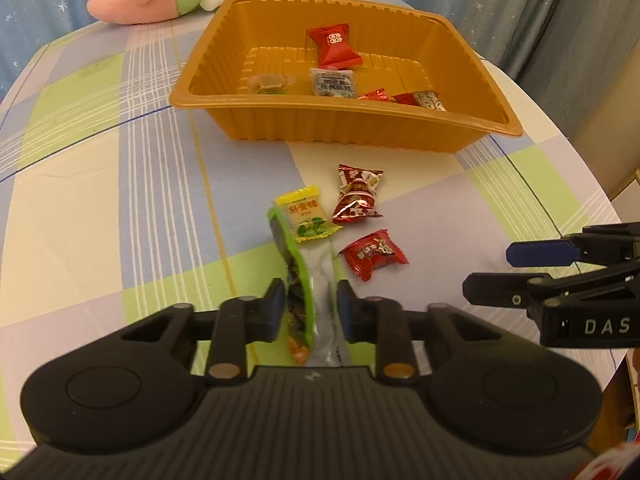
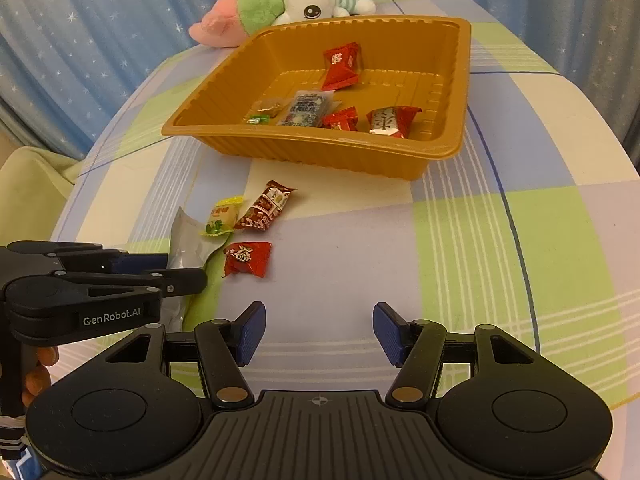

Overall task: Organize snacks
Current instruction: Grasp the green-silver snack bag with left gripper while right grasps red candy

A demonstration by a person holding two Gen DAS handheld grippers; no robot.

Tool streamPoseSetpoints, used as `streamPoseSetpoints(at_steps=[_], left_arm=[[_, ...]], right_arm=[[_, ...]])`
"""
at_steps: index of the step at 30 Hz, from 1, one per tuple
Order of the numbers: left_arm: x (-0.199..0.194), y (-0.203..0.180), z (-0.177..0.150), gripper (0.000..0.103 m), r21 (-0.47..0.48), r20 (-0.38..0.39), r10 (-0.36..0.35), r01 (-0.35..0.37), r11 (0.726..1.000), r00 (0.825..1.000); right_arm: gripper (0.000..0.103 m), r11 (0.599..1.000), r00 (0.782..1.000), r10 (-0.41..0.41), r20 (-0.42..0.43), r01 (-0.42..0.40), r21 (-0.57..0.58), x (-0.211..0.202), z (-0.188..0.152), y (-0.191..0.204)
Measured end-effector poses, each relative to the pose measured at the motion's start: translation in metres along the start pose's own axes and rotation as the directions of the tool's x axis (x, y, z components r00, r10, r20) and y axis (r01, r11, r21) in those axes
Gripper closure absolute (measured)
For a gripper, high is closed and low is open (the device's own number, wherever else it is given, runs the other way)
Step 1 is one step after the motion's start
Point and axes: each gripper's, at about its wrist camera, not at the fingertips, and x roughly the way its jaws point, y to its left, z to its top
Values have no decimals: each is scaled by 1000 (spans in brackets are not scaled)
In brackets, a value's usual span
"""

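left gripper [image 1: 309, 304] fingers pinched on a long green-edged snack packet [image 1: 298, 280], held on edge low over the tabletop [image 1: 120, 200]. right gripper [image 2: 319, 334] fingers wide apart, holding nothing. yellow candy [image 1: 306, 218], dark red candy [image 1: 357, 194] and red candy [image 1: 374, 254] lie loose just ahead. orange tray [image 1: 360, 130] beyond holds five wrapped snacks. plush toy [image 2: 280, 4] behind tray.

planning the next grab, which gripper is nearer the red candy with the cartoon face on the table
Left. The left gripper, shut on the green packet, sits just beside the red candy; the right gripper hangs open, farther back.
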Motion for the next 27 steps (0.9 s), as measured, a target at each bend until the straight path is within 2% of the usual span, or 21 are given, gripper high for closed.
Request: streamPoseSetpoints(at_steps=[8, 15, 20, 27], left_arm=[[-11, 16, -10, 84, -43, 6, 18, -18, 999, 1000], [-26, 45, -22, 84, -125, 9, 68, -66, 990, 998], [-35, 66, -31, 84, -186, 5, 108, -105, 977, 994], [-42, 81, -40, 84, -241, 1, 135, -131, 962, 991]], right_arm=[[43, 998, 1000, 24, -11, -25, -53, 11, 7, 7], [43, 982, 1000, 6, -24, -11, -188, 29, 11, 14], [43, 944, 1000, 23, -20, -28, -330, 41, 15, 24], [44, 862, 999, 39, -6, -37, -505, 57, 21, 39]])
